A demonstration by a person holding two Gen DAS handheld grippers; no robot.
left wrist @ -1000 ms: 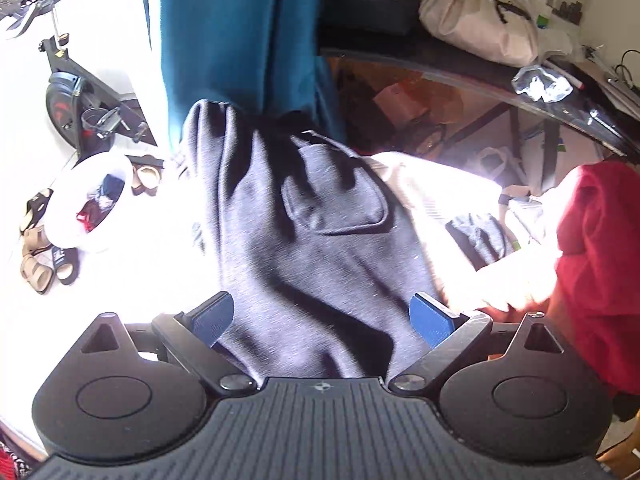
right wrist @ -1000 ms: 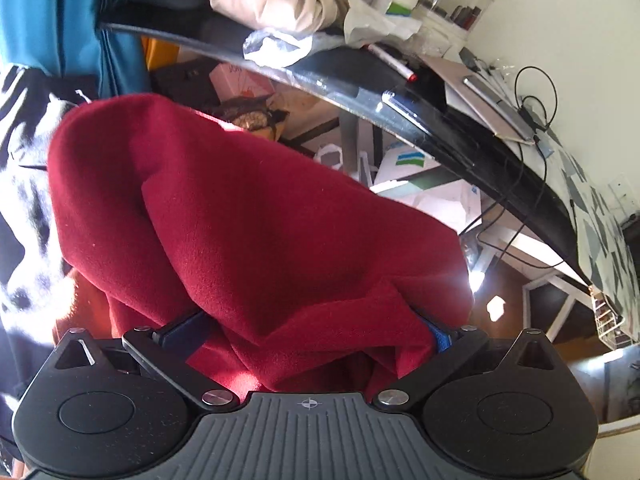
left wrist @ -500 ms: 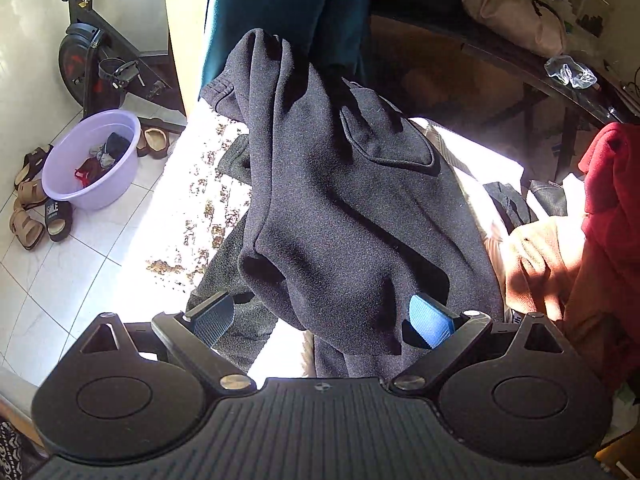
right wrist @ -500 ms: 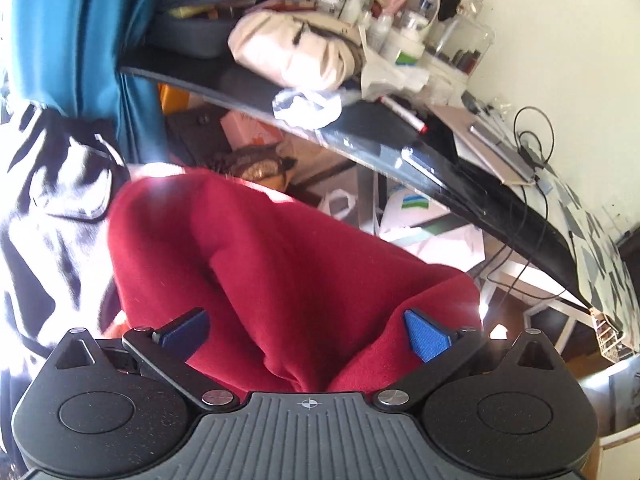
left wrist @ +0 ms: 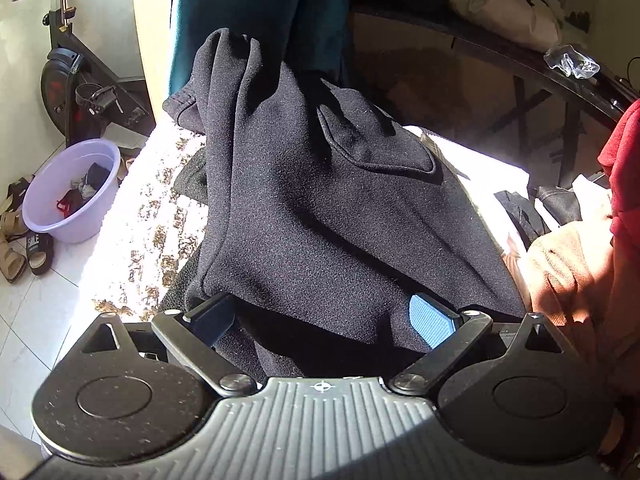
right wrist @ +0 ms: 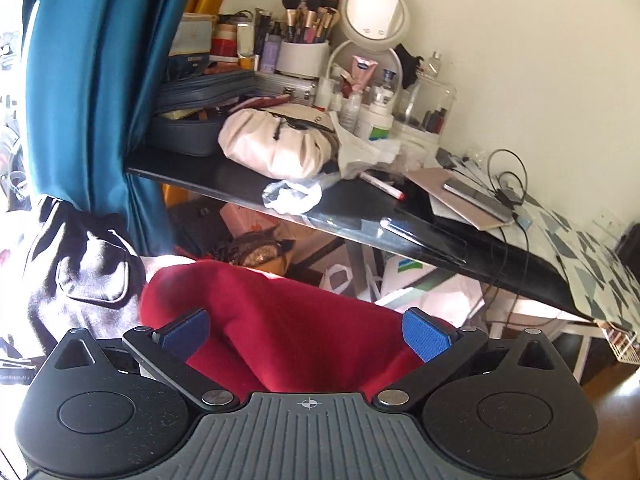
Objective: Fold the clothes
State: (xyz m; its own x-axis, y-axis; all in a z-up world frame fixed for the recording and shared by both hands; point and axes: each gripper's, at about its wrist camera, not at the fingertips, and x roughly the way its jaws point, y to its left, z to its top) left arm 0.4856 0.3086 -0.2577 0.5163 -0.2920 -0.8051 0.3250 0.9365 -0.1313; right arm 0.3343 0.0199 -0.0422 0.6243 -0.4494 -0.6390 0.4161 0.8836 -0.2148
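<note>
Fleece of the dark garment runs lengthwise straight ahead through your left gripper's spread jaws; your right gripper, jaws likewise agape, straddles the red garment.

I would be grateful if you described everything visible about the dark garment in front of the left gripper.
The dark garment looks like thick navy-black fleece, with a stitched patch pocket and a ribbed cuff or hem at its upper left. It is bunched and draped in loose folds, unfolded, lying over the patterned bedcover and other clothes. Its near edge spills between the wide-apart fingers of the left gripper, which is not clamped on it. The right wrist view shows it beside the red garment.
</note>
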